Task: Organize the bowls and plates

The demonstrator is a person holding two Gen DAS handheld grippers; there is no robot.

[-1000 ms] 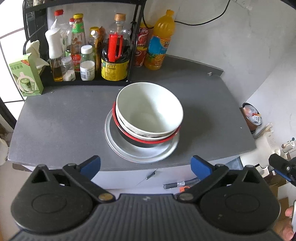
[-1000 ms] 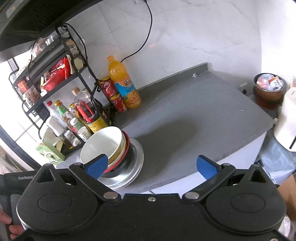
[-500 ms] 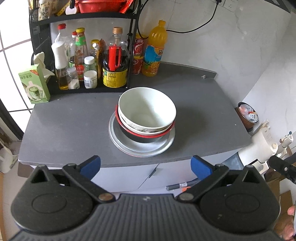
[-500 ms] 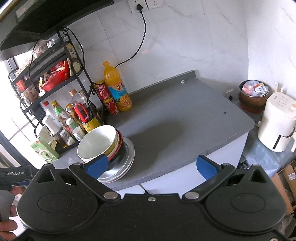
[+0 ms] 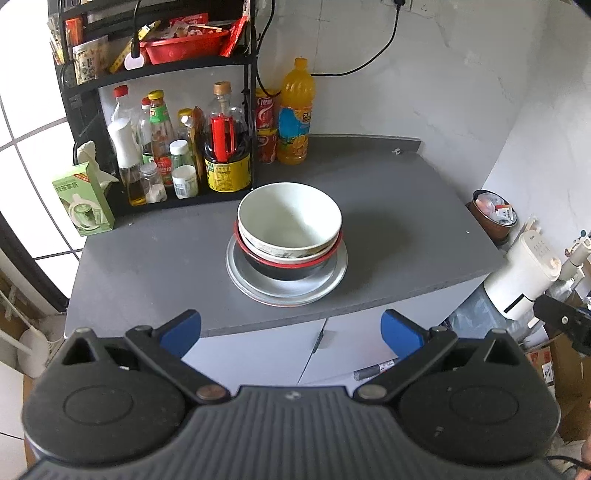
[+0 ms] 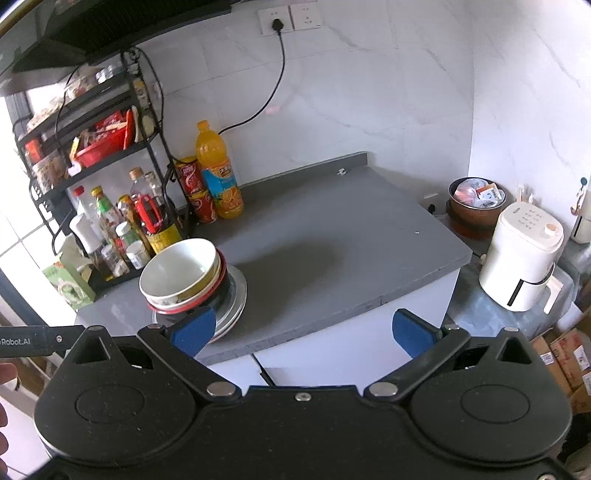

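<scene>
Looking through the left wrist camera first, the left gripper point(image 5: 291, 329) is seen spread wide with nothing between its blue fingertips point(image 5: 181, 328), held off the front edge of the gray counter point(image 5: 399, 218). Near the middle of that counter a stack is parked: a white bowl point(image 5: 289, 218) is nested on top, a second white bowl with a dark pattern sits under it, then a black bowl with a red rim point(image 5: 291, 267), all resting on silver plates point(image 5: 258, 286). Behind the stack, a black rack point(image 5: 85, 107) packed with sauce bottles is seen, and an orange soda bottle point(image 5: 295, 118) plus red cans point(image 5: 266, 129) are lined up just beside it against the wall. A green box point(image 5: 83, 201) is parked at the counter's left end.

Over on the right wrist camera, the right gripper point(image 6: 304, 329) is likewise wide apart and empty, also off the counter's point(image 6: 332, 236) front edge. The same bowl stack point(image 6: 181, 273) is found at the left part of the counter, with the plates point(image 6: 236, 295) partly hidden behind the left blue fingertip point(image 6: 194, 329). A white kettle-like appliance point(image 6: 524, 258) and a brown pot point(image 6: 474, 210) are spotted off to the right, beyond the counter. A cord is plugged into the wall outlet point(image 6: 275, 18) up top.
</scene>
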